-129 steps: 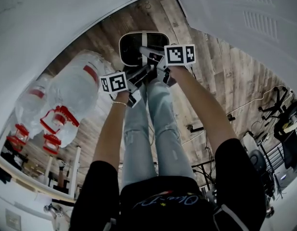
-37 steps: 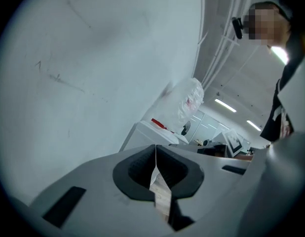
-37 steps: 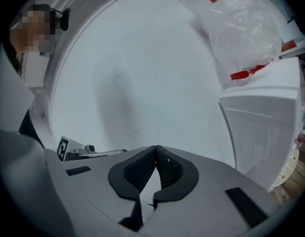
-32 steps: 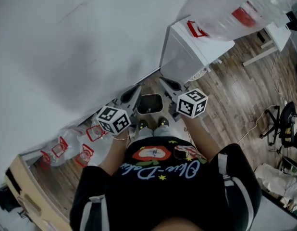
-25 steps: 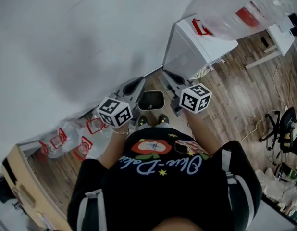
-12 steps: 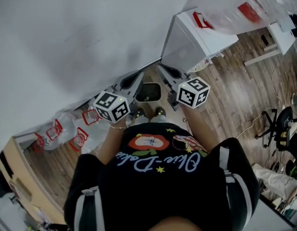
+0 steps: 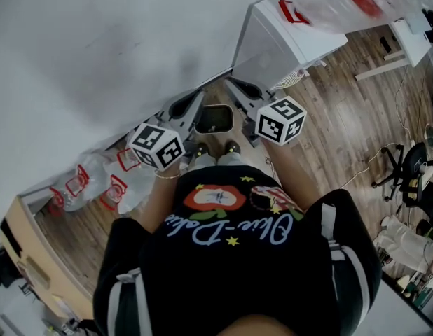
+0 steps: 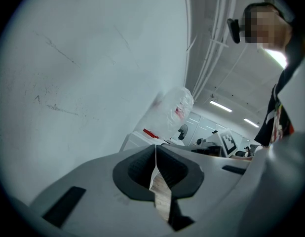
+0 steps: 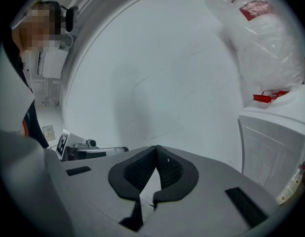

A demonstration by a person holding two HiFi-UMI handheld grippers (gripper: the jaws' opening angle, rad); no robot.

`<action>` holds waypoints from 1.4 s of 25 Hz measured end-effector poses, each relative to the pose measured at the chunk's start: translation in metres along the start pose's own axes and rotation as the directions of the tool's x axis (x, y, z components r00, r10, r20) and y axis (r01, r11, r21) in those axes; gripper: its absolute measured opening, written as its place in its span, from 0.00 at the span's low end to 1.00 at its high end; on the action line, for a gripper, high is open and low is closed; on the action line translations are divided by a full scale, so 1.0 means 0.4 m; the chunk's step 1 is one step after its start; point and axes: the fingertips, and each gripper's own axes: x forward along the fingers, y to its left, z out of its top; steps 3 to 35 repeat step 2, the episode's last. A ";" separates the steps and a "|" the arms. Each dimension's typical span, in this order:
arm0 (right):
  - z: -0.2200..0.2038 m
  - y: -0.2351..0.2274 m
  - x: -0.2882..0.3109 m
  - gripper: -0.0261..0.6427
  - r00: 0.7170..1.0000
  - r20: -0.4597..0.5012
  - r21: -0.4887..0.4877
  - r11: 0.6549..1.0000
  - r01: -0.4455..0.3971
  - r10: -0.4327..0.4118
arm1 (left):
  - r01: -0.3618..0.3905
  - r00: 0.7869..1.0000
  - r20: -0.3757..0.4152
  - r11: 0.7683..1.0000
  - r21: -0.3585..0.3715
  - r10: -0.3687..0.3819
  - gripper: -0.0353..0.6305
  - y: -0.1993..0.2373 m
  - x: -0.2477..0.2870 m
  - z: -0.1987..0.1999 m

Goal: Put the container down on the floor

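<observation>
1. Left gripper [image 8: 155,151]: jaws closed pad to pad with nothing between them. Only a sliver of floor shows through the slot behind the pads.
2. Right gripper [image 9: 156,151]: jaws likewise shut and empty, facing the white wall [image 7: 97,47].
3. Container [image 7: 214,119]: a dark tub with a pale rim, upright on the wood floor [image 7: 328,117]. It sits well below the jaws, in the gap between the two grippers, and touches neither. It is close to the wall and just ahead of the person's shoes [image 7: 232,148].
4. Judgement: the placement looks complete, since the tub is down and released and neither gripper carries anything.
5. Risk A: the tub gets kicked or tipped. Likely cause: the shoes are just behind it, and the grippers and torso block part of the downward view, so a forward step could catch the rim.
6. Risk B: the right gripper strikes something. Likely cause: the white cabinet [image 7: 286,44] is near, on the outer side of the right jaws, with a clear bag [image 7: 342,5] resting on top. A wide outward swing could hit the corner or drag the bag off.
7. Risk C: a re-grip fails if the tub needs shifting. Likely cause: shut jaws would push against the rim instead of straddling it, so they should be opened before going down.
8. Plastic bags with red print [image 7: 104,184] lie on the floor below and outside the left jaws. A sidestep that way could snag them.
</observation>
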 end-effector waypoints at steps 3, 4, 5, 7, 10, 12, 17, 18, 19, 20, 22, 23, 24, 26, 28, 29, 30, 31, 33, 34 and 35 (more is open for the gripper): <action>0.003 0.000 0.000 0.04 1.000 0.002 -0.002 1.000 -0.002 0.002 | -0.002 1.000 0.006 1.000 -0.001 0.002 0.06 0.001 0.000 0.004; 0.003 0.000 0.000 0.04 1.000 0.002 -0.002 1.000 -0.002 0.002 | -0.002 1.000 0.006 1.000 -0.001 0.002 0.06 0.001 0.000 0.004; 0.003 0.000 0.000 0.04 1.000 0.002 -0.002 1.000 -0.002 0.002 | -0.002 1.000 0.006 1.000 -0.001 0.002 0.06 0.001 0.000 0.004; 0.003 0.000 0.000 0.04 1.000 0.002 -0.002 1.000 -0.002 0.002 | -0.002 1.000 0.006 1.000 -0.001 0.002 0.06 0.001 0.000 0.004; 0.003 0.000 0.000 0.04 1.000 0.002 -0.002 1.000 -0.002 0.002 | -0.002 1.000 0.006 1.000 -0.001 0.002 0.06 0.001 0.000 0.004; 0.003 0.000 0.000 0.04 1.000 0.002 -0.002 1.000 -0.002 0.002 | -0.002 1.000 0.006 1.000 -0.001 0.002 0.06 0.001 0.000 0.004; 0.003 0.000 0.000 0.04 1.000 0.002 -0.002 1.000 -0.002 0.002 | -0.002 1.000 0.006 1.000 -0.001 0.002 0.06 0.001 0.000 0.004; 0.003 0.000 0.000 0.04 1.000 0.002 -0.002 1.000 -0.002 0.002 | -0.002 1.000 0.006 1.000 -0.001 0.002 0.06 0.001 0.000 0.004; 0.003 0.000 0.000 0.04 1.000 0.002 -0.002 1.000 -0.002 0.002 | -0.002 1.000 0.006 1.000 -0.001 0.002 0.06 0.001 0.000 0.004; 0.003 0.000 0.000 0.04 1.000 0.002 -0.002 1.000 -0.002 0.002 | -0.002 1.000 0.006 1.000 -0.001 0.002 0.06 0.001 0.000 0.004; 0.003 0.000 0.000 0.04 1.000 0.002 -0.002 1.000 -0.002 0.002 | -0.002 1.000 0.006 1.000 -0.001 0.002 0.06 0.001 0.000 0.004; 0.003 0.000 0.000 0.04 1.000 0.002 -0.002 1.000 -0.002 0.002 | -0.002 1.000 0.006 1.000 -0.001 0.002 0.06 0.001 0.000 0.004; 0.003 0.000 0.000 0.04 1.000 0.002 -0.002 1.000 -0.002 0.002 | -0.002 1.000 0.006 1.000 -0.001 0.002 0.06 0.001 0.000 0.004; 0.003 0.000 0.000 0.04 1.000 0.002 -0.002 1.000 -0.002 0.002 | -0.002 1.000 0.006 1.000 -0.001 0.002 0.06 0.001 0.000 0.004; 0.003 0.000 0.000 0.04 1.000 0.002 -0.002 1.000 -0.002 0.002 | -0.002 1.000 0.006 1.000 -0.001 0.002 0.06 0.001 0.000 0.004; 0.003 0.000 0.000 0.04 1.000 0.002 -0.002 1.000 -0.002 0.002 | -0.002 1.000 0.006 1.000 -0.001 0.002 0.06 0.001 0.000 0.004; 0.003 0.000 0.000 0.04 1.000 0.002 -0.002 1.000 -0.002 0.002 | -0.002 1.000 0.006 1.000 -0.001 0.002 0.06 0.001 0.000 0.004; 0.003 0.000 0.000 0.04 1.000 0.002 -0.002 1.000 -0.002 0.002 | -0.002 1.000 0.006 1.000 -0.001 0.002 0.06 0.001 0.000 0.004; 0.003 0.000 0.000 0.04 1.000 0.002 -0.002 1.000 -0.002 0.002 | -0.002 1.000 0.006 1.000 -0.001 0.002 0.06 0.001 0.000 0.004; 0.003 0.000 0.000 0.04 1.000 0.002 -0.002 1.000 -0.002 0.002 | -0.002 1.000 0.006 1.000 -0.001 0.002 0.06 0.001 0.000 0.004; 0.003 0.000 0.000 0.04 1.000 0.002 -0.002 1.000 -0.002 0.002 | -0.002 1.000 0.006 1.000 -0.001 0.002 0.06 0.001 0.000 0.004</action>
